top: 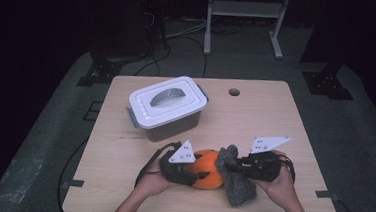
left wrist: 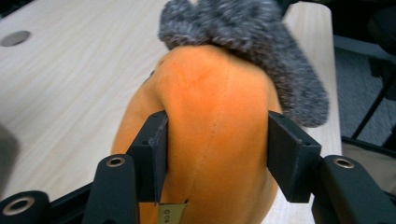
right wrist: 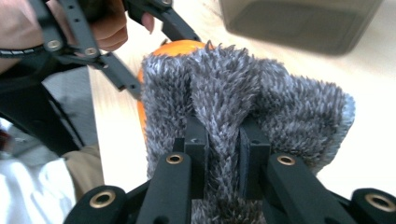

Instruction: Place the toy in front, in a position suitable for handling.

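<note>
An orange plush object (top: 205, 168) lies near the table's front edge, with a grey fuzzy piece (top: 239, 189) against its right end. My left gripper (top: 198, 175) comes from the left, shut on the orange body. In the left gripper view both pads (left wrist: 290, 154) press into the orange fabric (left wrist: 215, 102), and the grey fuzz (left wrist: 252, 32) sits beyond it. My right gripper (top: 229, 164) comes from the right, shut on the grey piece. In the right gripper view a fold of grey fuzz (right wrist: 261, 98) is pinched between the jaws of my right gripper (right wrist: 223, 144), and the orange body (right wrist: 180, 46) peeks out behind it.
A grey storage box with a white handled lid (top: 168, 103) stands at the back left of the wooden table (top: 260, 121), close behind the hands. A round cable hole (top: 234, 92) sits near the far edge. Dark stands and cables lie on the floor beyond.
</note>
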Demonstrator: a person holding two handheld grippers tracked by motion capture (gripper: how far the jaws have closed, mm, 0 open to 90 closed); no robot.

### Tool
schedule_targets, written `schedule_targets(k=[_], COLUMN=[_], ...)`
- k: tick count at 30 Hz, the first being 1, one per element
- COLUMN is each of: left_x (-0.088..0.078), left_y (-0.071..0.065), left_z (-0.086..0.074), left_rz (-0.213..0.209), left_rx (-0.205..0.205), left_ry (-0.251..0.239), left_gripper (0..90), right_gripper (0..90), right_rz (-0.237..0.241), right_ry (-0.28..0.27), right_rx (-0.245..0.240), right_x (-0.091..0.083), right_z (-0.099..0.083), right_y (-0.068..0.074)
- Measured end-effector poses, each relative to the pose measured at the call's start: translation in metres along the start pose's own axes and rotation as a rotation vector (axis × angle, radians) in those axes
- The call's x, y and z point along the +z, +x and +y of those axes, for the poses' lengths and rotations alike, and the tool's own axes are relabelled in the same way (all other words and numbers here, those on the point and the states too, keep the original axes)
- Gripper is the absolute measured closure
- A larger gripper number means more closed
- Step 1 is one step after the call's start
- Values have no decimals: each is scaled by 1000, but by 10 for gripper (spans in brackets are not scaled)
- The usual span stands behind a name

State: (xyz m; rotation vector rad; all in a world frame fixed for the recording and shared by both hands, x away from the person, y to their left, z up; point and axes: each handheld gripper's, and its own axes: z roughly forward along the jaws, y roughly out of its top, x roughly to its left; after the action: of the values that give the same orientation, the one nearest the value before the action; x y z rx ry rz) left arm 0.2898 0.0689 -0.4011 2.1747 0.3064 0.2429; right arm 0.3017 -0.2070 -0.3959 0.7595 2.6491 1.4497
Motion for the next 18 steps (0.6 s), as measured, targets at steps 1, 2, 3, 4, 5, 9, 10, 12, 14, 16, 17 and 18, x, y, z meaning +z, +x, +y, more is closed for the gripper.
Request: schedule_targets(k=[1,2,3,4,5,9,10,12,14,16,17,18], left_x=[1,2,3,3,4,-1,-3,-3,-2,2,2,3], left_y=[-1,-2,-2,-3,-3,0,1,6,8,7,6,6], left_z=[1,1,2,2,2,2,3,2,-2,-5,-5,-4], left_rz=[-11,-22,-29,-39,-48,-69,-56,-17,-33,-35,-30,-22], left_rx=[2,7,8,11,13,11,2,-19,-41,-45,-44,-47], left_ry=[0,2,2,7,7,-10,-18,-10,-16,-12,-6,-6], left_gripper=[441,438,433,426,420,389,369,287,312,391,411,420], right_gripper=[763,762,761,760,760,759,759,759,759,759,762,764], right_rz=[12,18,17,16,17,15,14,19,12,-1,-12,-18], right_ry=[-1,-1,0,3,6,31,42,46,44,41,36,32], right_rx=[16,31,40,45,51,57,56,64,68,65,57,46], right_x=[0,-1,-2,-3,-3,-3,-2,-3,-3,-3,-4,-6], right_z=[-3,-6,-7,-9,-10,-13,-14,-15,-16,-15,-13,-11], right_y=[-4,-8,-10,-11,-12,-15,-16,-17,-18,-17,-15,-13])
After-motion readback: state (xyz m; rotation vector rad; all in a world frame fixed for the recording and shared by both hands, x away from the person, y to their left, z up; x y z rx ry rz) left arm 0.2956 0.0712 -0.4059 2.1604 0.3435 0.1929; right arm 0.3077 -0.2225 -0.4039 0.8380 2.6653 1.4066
